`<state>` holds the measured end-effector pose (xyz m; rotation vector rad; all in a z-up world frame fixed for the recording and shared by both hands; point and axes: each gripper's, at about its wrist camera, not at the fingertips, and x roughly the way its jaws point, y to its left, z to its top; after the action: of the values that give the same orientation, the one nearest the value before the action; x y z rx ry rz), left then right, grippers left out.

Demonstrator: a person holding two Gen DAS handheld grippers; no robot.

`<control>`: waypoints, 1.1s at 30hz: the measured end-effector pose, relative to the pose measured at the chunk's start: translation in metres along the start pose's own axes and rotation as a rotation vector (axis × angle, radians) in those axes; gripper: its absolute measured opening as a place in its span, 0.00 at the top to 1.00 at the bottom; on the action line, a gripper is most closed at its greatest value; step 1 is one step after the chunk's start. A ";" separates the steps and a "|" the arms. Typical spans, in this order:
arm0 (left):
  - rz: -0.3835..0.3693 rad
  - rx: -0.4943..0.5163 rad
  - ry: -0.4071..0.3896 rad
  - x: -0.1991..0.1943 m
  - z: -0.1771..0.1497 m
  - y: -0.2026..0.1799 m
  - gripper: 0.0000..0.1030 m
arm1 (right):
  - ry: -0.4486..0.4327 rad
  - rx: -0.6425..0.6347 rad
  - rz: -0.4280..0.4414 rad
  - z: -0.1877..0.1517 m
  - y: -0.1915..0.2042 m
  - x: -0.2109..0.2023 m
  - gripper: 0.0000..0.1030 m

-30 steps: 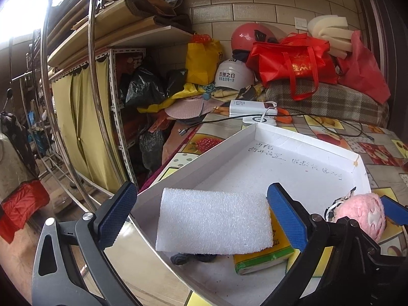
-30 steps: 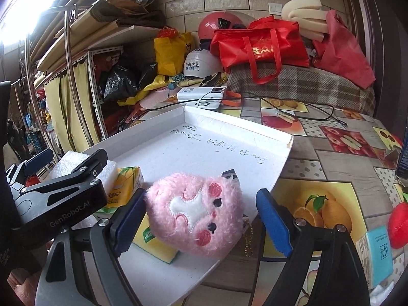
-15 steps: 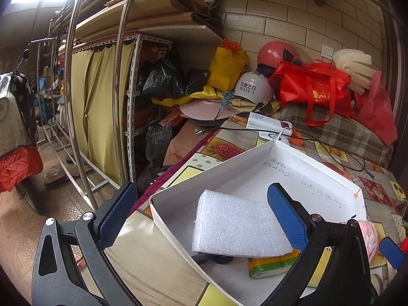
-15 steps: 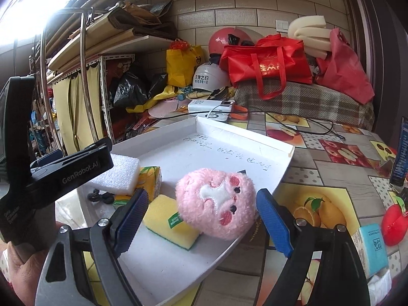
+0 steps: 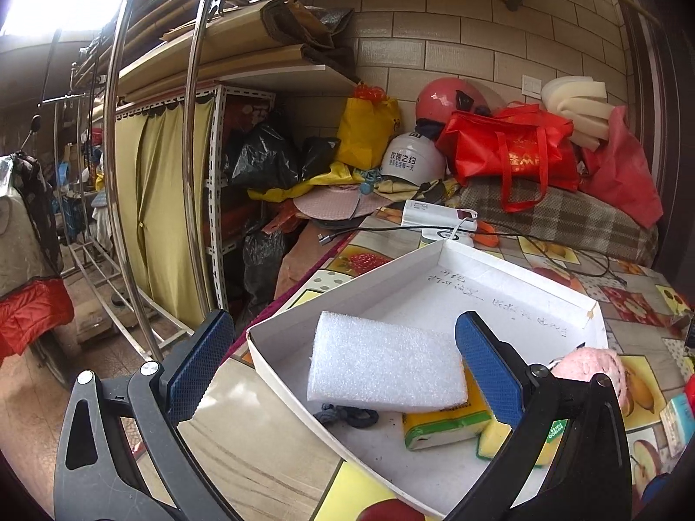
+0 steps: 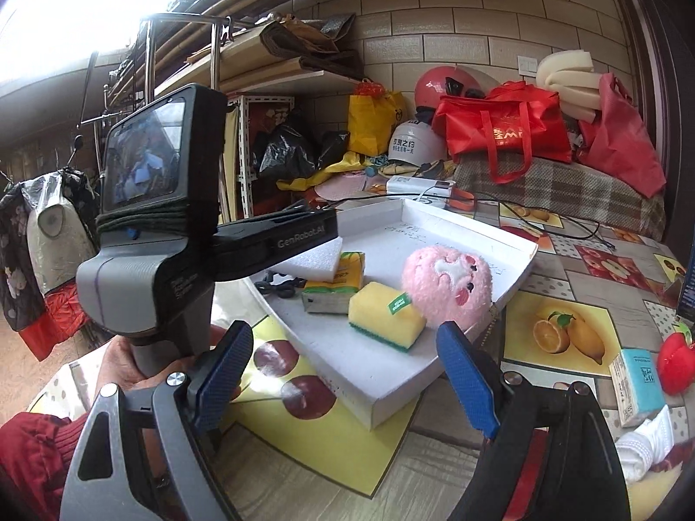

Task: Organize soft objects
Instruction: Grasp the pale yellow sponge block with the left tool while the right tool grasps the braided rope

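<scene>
A shallow white box [image 5: 278, 364] [image 6: 391, 403] lies on the fruit-patterned tablecloth. In it rest a white foam block [image 5: 384, 362] [image 6: 310, 262], a yellow tissue pack [image 5: 443, 425] [image 6: 336, 286], a yellow-green sponge [image 6: 386, 321] [image 5: 491, 440], a pink plush toy [image 6: 447, 282] [image 5: 595, 364] and a dark hair tie [image 5: 347, 414] [image 6: 278, 286]. My left gripper [image 5: 343, 360] is open over the box's near corner, with nothing gripped. My right gripper [image 6: 347, 364] is open in front of the box, nothing between its pads. The left tool, held by a hand, fills the left of the right wrist view.
A small teal box [image 6: 638, 384], a red plush apple [image 6: 675, 360] and a white cloth [image 6: 647, 443] lie on the table at right. Helmets, red bags [image 5: 508, 156], a power bank [image 5: 438, 217] and cables crowd the far end. Shelving [image 5: 169, 199] and metal racks stand left of the table.
Both grippers have drawn back from the box. The pink plush, earlier between the right jaws, now sits beyond them in the box. The foam block appears farther from the left jaws.
</scene>
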<state>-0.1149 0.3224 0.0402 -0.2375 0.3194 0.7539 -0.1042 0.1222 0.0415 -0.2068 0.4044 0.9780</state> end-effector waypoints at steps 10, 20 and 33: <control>-0.286 0.141 0.095 -0.041 -0.025 -0.043 0.00 | -0.104 0.013 -0.012 -0.022 -0.050 -0.081 0.16; -0.636 0.438 0.275 -0.098 -0.064 -0.125 0.00 | -0.072 0.194 -0.267 -0.056 -0.192 -0.154 0.16; -0.786 0.538 0.484 -0.129 -0.097 -0.186 0.00 | 0.174 0.431 -0.118 -0.096 -0.283 -0.165 0.16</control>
<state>-0.0920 0.0785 0.0159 -0.0170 0.8115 -0.1907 0.0281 -0.1917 0.0211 0.0754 0.7424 0.7384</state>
